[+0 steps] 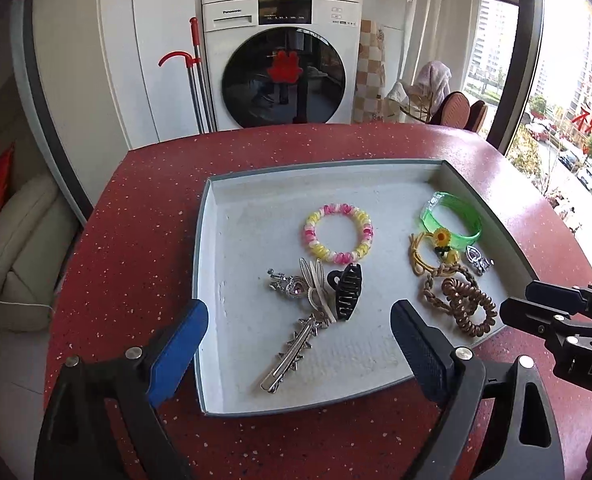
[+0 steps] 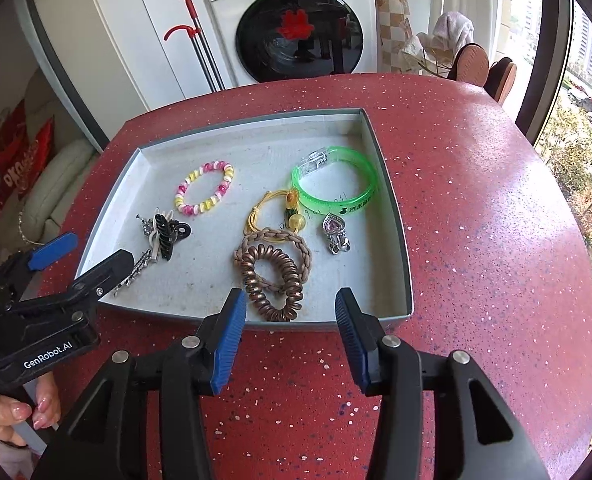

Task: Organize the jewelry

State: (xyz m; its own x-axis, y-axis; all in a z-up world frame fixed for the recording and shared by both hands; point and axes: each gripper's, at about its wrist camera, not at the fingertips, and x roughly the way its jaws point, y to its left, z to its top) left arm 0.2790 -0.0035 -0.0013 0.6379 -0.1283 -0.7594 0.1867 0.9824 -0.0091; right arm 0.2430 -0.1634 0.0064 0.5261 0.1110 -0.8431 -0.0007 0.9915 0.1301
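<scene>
Grey tray (image 2: pixel 392 216) holding all jewelry, black clip (image 1: pixel 348 292) tangled mid-left with silver pins (image 1: pixel 292 344); both grippers, left (image 1: pixel 298 340) and right (image 2: pixel 290 336), spread empty at near rim; risk: snagging neighbours when lifting one.

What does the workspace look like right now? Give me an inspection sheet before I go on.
Surface: red speckled table, shallow grey tray on it.
Job's things: all in the tray: beaded bracelet, green bangle, yellow cord, heart charm, brown coil tie on a braided band; black clip and silver clip piled together.
Clutter: nothing seen.
Grippers: left claw and right claw open, empty, at the tray's near edge.
Cables: nothing seen.
Surroundings: washing machine, mop, window.
</scene>
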